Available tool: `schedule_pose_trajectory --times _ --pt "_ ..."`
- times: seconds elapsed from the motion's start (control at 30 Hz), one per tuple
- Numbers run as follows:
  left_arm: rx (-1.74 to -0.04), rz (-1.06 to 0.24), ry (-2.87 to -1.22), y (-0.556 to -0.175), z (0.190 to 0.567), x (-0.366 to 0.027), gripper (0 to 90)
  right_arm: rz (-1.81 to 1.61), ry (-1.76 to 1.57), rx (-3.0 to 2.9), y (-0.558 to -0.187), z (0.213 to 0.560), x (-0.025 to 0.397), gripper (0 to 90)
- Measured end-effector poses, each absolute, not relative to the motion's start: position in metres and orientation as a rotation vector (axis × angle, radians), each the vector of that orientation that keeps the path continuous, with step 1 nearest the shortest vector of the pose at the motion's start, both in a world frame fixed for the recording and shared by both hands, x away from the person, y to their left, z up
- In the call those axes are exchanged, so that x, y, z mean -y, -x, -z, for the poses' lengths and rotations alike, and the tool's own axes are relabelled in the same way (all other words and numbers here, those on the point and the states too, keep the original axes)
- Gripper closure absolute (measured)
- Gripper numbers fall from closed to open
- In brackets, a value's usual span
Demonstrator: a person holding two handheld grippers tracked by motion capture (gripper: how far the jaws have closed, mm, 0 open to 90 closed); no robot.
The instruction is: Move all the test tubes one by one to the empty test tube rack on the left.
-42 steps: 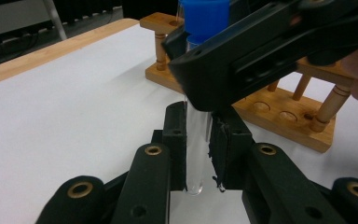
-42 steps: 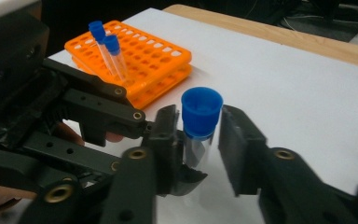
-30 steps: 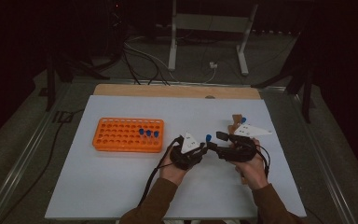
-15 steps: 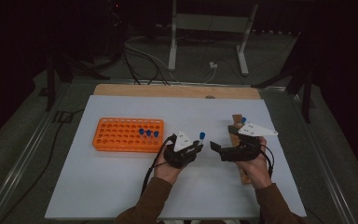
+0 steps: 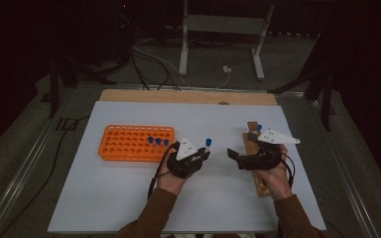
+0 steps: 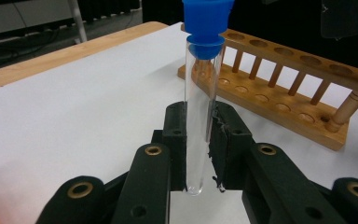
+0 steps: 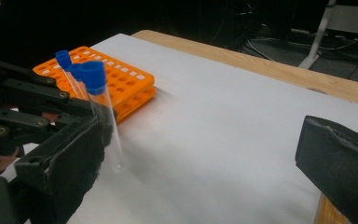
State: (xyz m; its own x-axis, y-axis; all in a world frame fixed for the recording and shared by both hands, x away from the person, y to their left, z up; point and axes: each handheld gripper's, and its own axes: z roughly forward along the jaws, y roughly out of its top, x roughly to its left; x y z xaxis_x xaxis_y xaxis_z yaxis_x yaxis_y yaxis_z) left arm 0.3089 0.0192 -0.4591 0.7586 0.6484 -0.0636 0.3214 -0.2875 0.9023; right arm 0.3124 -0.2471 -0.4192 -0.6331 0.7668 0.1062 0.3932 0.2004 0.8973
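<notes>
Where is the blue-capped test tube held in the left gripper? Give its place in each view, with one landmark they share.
High view: the test tube stands upright at table centre, in the left gripper.
Left gripper view: the tube rises at centre between the jaws.
Right gripper view: the tube is at left, clamped by the other gripper.
Shared landmark: the white mat.

Black fingers (image 6: 175,140) with brass rivets; brown sleeves (image 5: 151,215).
</notes>
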Motion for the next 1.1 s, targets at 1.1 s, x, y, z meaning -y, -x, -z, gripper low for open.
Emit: schedule_pose_trajectory --times 1.1 --pt "-0.846 -0.460 -1.790 -0.304 0.444 -0.104 78.3 -1.445 -1.084 -2.099 -0.311 0.414 0.257 0.0"
